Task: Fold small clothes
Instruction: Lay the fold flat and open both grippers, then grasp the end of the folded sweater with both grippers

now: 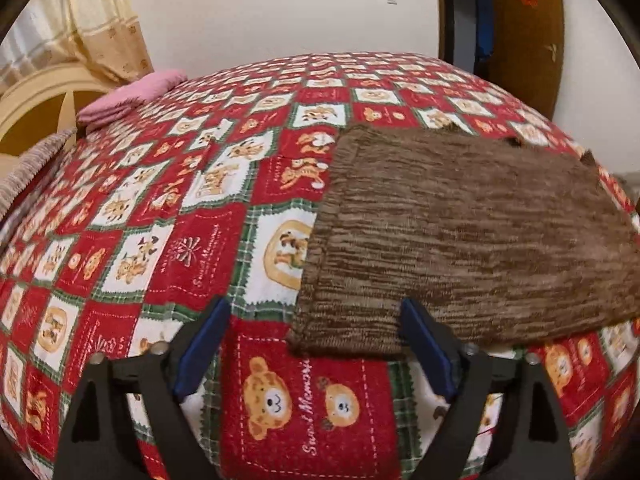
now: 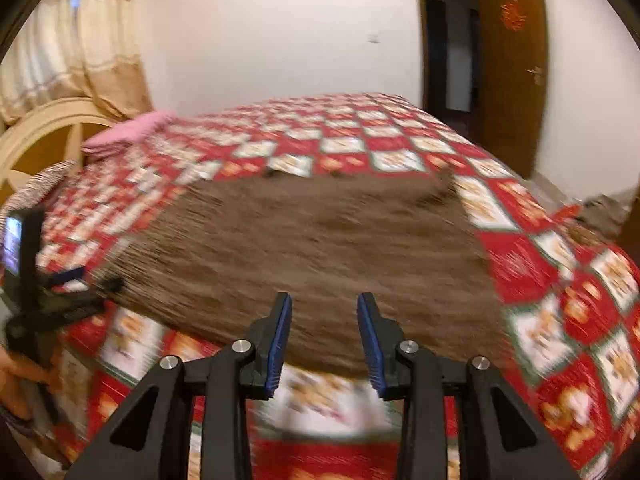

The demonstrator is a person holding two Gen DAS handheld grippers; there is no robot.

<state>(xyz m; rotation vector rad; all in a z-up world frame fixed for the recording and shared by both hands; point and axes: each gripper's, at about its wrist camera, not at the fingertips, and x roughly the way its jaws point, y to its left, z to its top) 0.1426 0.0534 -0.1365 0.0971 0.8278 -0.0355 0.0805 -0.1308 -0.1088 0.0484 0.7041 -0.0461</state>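
Observation:
A brown knitted garment [image 1: 460, 232] lies flat on the bed; it also shows, blurred, in the right wrist view [image 2: 304, 248]. My left gripper [image 1: 314, 312] is open and empty, its jaws wide apart at the garment's near left corner, the right finger [image 1: 424, 344] over the near edge. My right gripper [image 2: 324, 312] is open and empty, just above the garment's near edge. The left gripper [image 2: 88, 284] also shows at the left of the right wrist view, by the garment's left corner.
The bed is covered by a red, white and green bear-pattern quilt [image 1: 168, 208]. A pink pillow [image 1: 128, 96] and a cream headboard [image 1: 36, 100] are at the far left. An open wooden door [image 2: 512, 72] stands at the far right.

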